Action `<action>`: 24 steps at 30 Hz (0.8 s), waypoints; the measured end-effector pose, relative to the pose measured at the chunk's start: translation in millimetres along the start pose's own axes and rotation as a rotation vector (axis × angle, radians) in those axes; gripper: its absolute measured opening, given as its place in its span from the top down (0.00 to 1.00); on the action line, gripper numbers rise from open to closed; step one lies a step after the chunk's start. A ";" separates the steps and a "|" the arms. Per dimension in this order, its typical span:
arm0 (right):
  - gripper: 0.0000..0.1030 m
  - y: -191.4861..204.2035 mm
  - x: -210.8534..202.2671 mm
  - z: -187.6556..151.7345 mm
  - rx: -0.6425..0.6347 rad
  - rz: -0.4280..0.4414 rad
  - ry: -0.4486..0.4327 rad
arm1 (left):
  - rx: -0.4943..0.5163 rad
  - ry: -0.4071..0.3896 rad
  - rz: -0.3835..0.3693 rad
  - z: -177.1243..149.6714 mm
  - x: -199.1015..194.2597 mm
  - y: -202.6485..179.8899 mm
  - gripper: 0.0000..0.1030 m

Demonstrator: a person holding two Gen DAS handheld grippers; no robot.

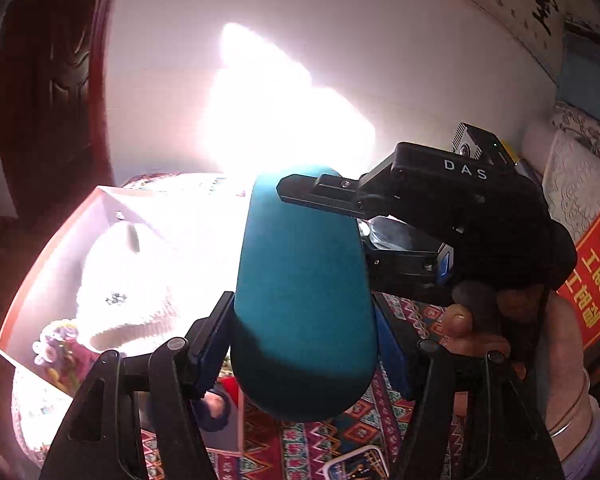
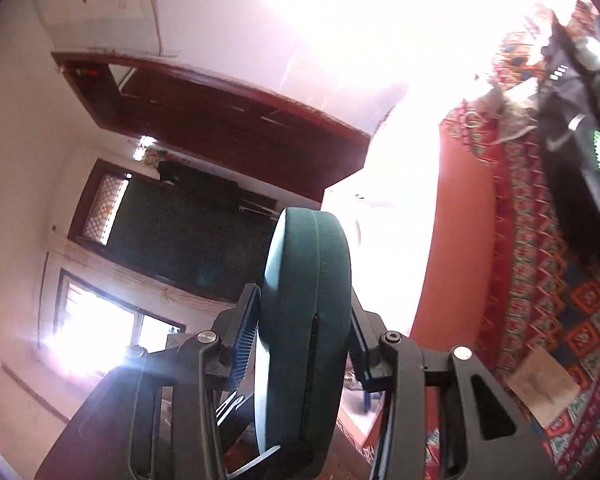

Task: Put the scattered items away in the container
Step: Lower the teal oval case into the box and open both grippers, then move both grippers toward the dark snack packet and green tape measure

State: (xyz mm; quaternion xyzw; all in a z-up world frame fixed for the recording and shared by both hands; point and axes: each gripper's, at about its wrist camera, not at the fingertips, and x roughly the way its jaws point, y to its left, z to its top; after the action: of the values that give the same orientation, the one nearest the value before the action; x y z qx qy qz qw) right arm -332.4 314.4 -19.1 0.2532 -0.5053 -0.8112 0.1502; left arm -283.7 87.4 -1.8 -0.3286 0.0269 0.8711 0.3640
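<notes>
Patterned cloth (image 1: 384, 420): box (image 1: 56, 256) left view; window (image 2: 100, 320) right.

A patterned cloth (image 1: 332, 432) bears the open box (image 1: 52, 256) and a card (image 1: 356, 468).

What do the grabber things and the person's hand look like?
Both are black plastic with blue ribbed pads. The left gripper shows bolted linkage arms. The right gripper has white letters DAS and a small camera on top. The hand wears thin silver bangles.
</notes>
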 end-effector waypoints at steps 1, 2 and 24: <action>0.62 10.0 18.2 0.9 -0.032 -0.034 0.018 | -0.013 -0.011 0.040 0.4 -2.4 13.0 0.36; 0.62 17.8 36.4 -0.7 -0.071 -0.101 0.041 | -0.033 -0.013 0.085 -1.3 -3.3 26.0 0.25; 0.18 -67.7 -218.0 -16.2 -0.084 -0.688 -0.438 | 0.140 0.056 0.009 -29.1 57.4 -94.5 0.11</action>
State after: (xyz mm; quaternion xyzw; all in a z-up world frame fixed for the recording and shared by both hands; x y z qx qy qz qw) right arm -142.3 441.2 -29.1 0.2223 -0.3777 -0.8687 -0.2307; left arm -235.8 183.8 -40.4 -0.3264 0.0991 0.8593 0.3812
